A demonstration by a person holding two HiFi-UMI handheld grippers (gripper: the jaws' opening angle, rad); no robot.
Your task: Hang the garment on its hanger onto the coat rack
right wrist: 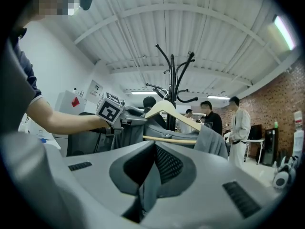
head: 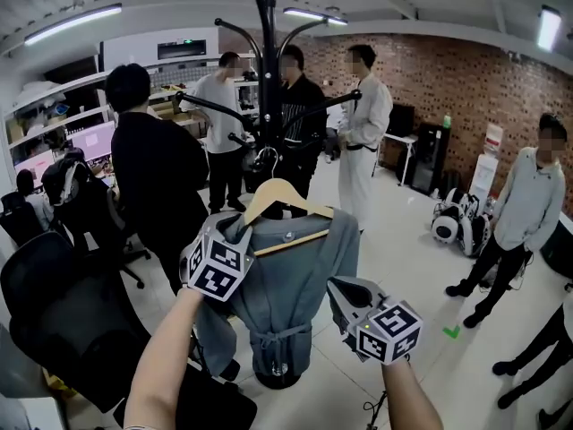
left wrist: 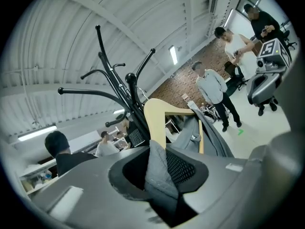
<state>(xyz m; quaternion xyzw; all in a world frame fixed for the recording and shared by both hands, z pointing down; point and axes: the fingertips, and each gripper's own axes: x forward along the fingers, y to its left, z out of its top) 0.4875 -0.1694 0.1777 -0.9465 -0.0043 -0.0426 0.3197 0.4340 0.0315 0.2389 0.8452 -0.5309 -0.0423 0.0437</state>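
Note:
A grey garment (head: 288, 271) hangs on a wooden hanger (head: 285, 197) in front of the black coat rack (head: 264, 52). The hanger's metal hook (head: 266, 158) is close to the rack's pole; I cannot tell whether it rests on an arm. My left gripper (head: 235, 233) is shut on the garment's left shoulder, and grey cloth (left wrist: 159, 175) fills its jaws, with the hanger (left wrist: 156, 120) just beyond. My right gripper (head: 343, 296) is shut on the garment's right edge, with a fold of cloth (right wrist: 148, 187) pinched between its jaws. The hanger (right wrist: 167, 109) and rack (right wrist: 173, 73) stand ahead of it.
Several people stand around the rack, one in black (head: 152, 164) just left of it and one in white (head: 363, 137) behind. Black office chairs (head: 54, 303) crowd the left side. A white wheeled device (head: 448, 222) sits by the brick wall (head: 448, 88) at right.

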